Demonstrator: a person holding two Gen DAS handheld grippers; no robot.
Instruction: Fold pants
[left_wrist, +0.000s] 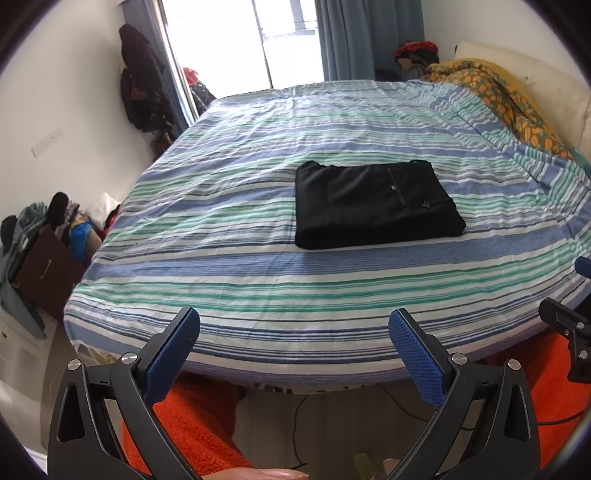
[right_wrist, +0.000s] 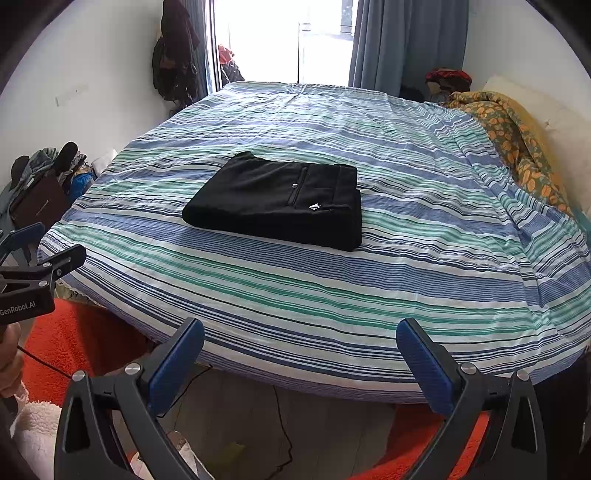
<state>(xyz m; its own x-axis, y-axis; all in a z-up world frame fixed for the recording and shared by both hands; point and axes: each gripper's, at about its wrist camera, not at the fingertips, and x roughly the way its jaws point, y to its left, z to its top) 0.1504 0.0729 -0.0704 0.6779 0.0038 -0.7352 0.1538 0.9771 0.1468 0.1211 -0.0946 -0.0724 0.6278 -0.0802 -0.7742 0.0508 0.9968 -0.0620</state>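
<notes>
Nearest to us, our left gripper (left_wrist: 293, 325) hangs with its blue-padded jaws spread wide and nothing between them, off the near edge of the bed above an orange rug (left_wrist: 192, 417) and pale floor with a dark cable (left_wrist: 295, 424) trailing across it. Our right gripper (right_wrist: 300, 336) is likewise spread wide and holds nothing, poised off the same near edge. Beyond them lies the bed, covered by a sheet (left_wrist: 258, 280) striped in blue, green and white, lightly wrinkled and pulled over the mattress edge. On the sheet, about midway across and well apart from both grippers, the black pants (right_wrist: 280, 199) rest folded into a compact rectangle, a small button and a white emblem showing on top. At the far right, a yellow-and-orange patterned blanket (left_wrist: 509, 99) is bunched against a pale pillow (right_wrist: 546, 110). To the left, a heap of clothes (left_wrist: 44, 229) sits on the floor by the white wall. Farther back, dark garments (right_wrist: 173, 55) hang on the wall beside a bright window with blue curtains (right_wrist: 384, 40).
</notes>
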